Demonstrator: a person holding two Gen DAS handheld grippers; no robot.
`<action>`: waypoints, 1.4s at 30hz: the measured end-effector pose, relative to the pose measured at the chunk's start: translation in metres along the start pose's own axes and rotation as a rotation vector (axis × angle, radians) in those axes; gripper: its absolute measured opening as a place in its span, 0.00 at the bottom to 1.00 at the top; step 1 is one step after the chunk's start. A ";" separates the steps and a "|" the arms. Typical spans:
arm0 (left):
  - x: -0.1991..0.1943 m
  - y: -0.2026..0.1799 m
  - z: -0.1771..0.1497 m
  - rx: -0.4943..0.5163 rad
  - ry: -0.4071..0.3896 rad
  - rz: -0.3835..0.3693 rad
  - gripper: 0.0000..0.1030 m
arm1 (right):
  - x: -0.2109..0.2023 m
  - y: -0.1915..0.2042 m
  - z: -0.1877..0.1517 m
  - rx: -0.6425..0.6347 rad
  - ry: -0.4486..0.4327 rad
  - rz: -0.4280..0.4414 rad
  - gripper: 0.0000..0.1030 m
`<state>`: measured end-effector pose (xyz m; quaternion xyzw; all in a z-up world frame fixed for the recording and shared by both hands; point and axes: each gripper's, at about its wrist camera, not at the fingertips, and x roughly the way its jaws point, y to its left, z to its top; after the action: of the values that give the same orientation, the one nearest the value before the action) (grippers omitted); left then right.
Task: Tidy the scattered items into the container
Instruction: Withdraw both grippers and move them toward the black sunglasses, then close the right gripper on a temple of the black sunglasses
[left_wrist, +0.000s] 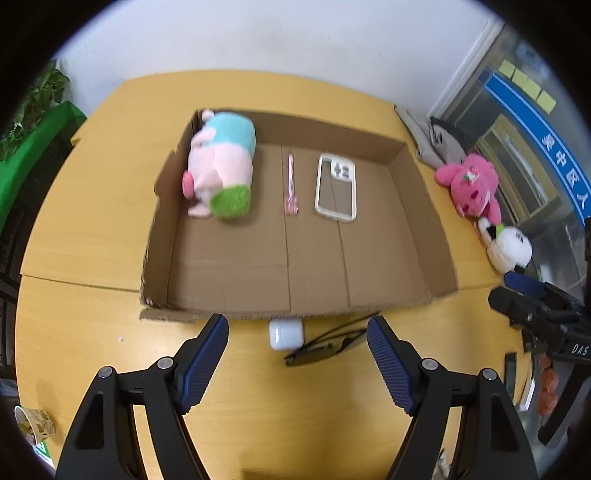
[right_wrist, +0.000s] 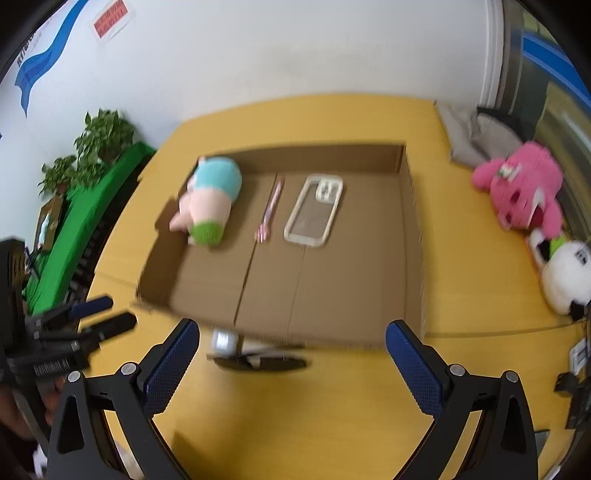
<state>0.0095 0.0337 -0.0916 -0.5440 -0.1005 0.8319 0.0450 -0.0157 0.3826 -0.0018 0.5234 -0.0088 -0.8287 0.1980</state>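
White and glossy, the earbud case (left_wrist: 286, 334) lies on the yellow table (left_wrist: 92, 206) just outside the near wall of the cardboard box (left_wrist: 417, 192), with a pair of dark glasses (left_wrist: 325, 349) touching or nearly touching its right side. I judge the case light, rigid and slippery: its rounded shell could squirt out of a shallow pinch, so the pads ought to close across its flat sides, low and square. The glasses look light too, but fragile (thin arms, lenses that scratch); they would be best taken at the bridge or the thick front rim, not by an arm.

Inside the box already lie a pastel plush toy (left_wrist: 221, 173) at the far left, a pink pen (left_wrist: 291, 184) beside it and a clear phone case (left_wrist: 336, 188) to the right of the pen, all apart from one another.

Spread wide and holding nothing, the left gripper (left_wrist: 297, 334) points steeply down with the earbud case between its fingertips as seen from its own camera, though above it, not touching. Spread and empty as well, the right gripper (right_wrist: 291, 338) hangs over the same spot from the right.

Off to the far right, a pink plush (left_wrist: 471, 184) and a white plush (left_wrist: 509, 249) sit on the table's edge.
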 end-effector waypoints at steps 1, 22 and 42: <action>0.005 0.003 -0.004 0.005 0.017 -0.012 0.75 | 0.007 -0.004 -0.010 0.002 0.027 0.012 0.99; 0.141 0.032 -0.042 -0.113 0.273 -0.226 0.73 | 0.151 0.004 -0.054 -0.001 0.121 0.179 0.98; 0.151 0.034 -0.056 -0.112 0.327 -0.269 0.73 | 0.150 0.030 -0.090 -0.304 0.257 0.380 0.73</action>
<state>0.0007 0.0348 -0.2556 -0.6550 -0.2095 0.7122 0.1408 0.0163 0.3222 -0.1652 0.5775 0.0430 -0.6953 0.4257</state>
